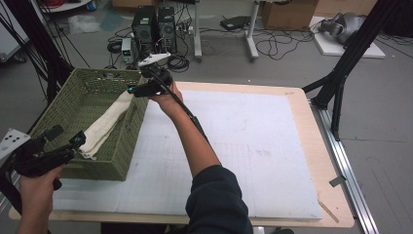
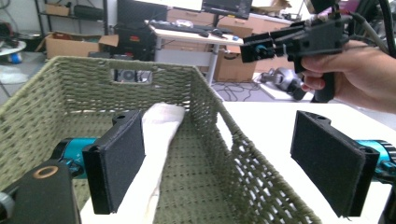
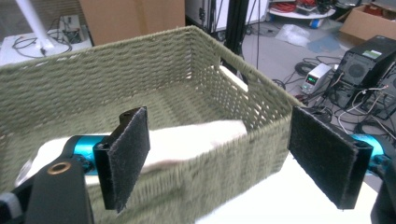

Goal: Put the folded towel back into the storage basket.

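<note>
A green woven basket (image 1: 104, 165) stands at the table's left side, and a cream cloth (image 1: 104, 124) lies lengthwise in it along its right wall. My left gripper (image 1: 66, 136) is at the basket's near end, open. In the left gripper view its jaws (image 2: 219, 140) straddle the basket's right wall (image 2: 210, 107); the cloth (image 2: 159, 126) runs beside the left jaw with nothing pressed on it. My right gripper (image 1: 134, 90) is over the basket's far right corner, open. In the right gripper view its jaws (image 3: 219, 140) stand wide before the basket (image 3: 116, 60) and cloth (image 3: 196, 135).
A white mat (image 1: 253, 141) covers the wooden table right of the basket. Behind the table are computer towers (image 1: 153, 27) and cables on the floor. A black frame leg (image 1: 341, 83) stands off the right edge. The right forearm crosses the table's middle.
</note>
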A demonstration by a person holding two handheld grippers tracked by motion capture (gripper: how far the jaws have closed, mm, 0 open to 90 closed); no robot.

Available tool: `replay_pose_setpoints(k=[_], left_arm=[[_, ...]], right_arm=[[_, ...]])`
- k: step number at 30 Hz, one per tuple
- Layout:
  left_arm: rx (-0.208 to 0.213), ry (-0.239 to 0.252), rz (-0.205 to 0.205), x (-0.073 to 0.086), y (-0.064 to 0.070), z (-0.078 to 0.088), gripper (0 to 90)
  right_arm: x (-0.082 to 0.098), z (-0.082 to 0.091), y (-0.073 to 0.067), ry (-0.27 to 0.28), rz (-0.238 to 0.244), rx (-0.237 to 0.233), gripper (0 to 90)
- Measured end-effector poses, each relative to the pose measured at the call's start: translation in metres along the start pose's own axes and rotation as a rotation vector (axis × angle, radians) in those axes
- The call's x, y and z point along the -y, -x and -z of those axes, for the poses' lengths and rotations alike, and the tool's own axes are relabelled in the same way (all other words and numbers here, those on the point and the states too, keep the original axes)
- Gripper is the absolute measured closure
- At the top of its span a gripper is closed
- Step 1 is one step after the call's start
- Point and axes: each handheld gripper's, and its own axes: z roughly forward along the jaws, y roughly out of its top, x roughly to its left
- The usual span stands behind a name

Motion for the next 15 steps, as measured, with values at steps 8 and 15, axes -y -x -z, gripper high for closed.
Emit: replay_pose_setpoints(k=[8, 15], left_arm=[[0.096, 0.015, -0.046, -0.001, 0.012, -0.01, 18.1], [0.136, -0.031, -0.049, -0.001, 0.022, -0.018, 18.2]], right_arm=[[0.014, 0.032, 0.005, -0.01, 0.008, 0.009, 17.5], [0.025, 0.062, 0.01, -0.013, 0.017, 0.028, 17.4]])
